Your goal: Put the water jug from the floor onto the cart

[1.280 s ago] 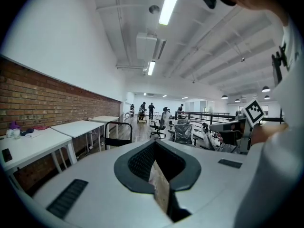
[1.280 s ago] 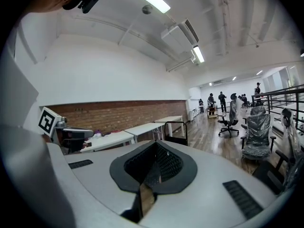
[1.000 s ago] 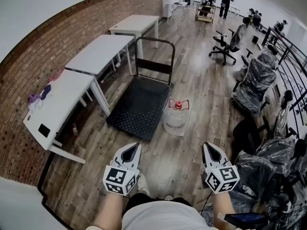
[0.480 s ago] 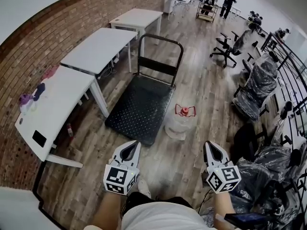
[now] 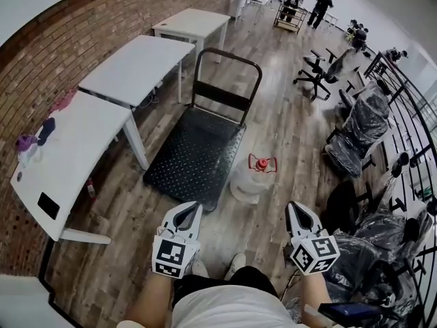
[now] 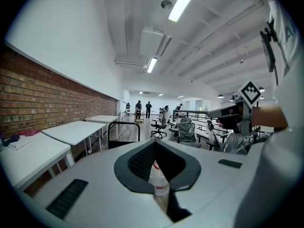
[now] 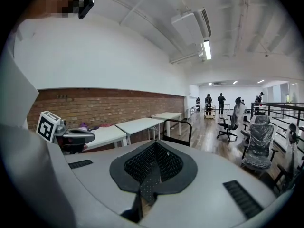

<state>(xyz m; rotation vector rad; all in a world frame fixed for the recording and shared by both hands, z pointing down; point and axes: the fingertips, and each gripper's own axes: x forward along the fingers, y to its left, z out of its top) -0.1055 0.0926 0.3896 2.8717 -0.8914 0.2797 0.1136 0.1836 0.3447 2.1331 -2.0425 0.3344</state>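
here, left gripper [image 5: 186,211] narrowly apart, right gripper [image 5: 298,211] closed, water jug [image 5: 246,185] ahead untouched.

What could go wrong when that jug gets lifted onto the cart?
The water jug is rounded, with only a small red handle on top, so it might slip from the jaws. The right gripper is shut and would need to open first. The cart could shift if the jug bumps its edge.
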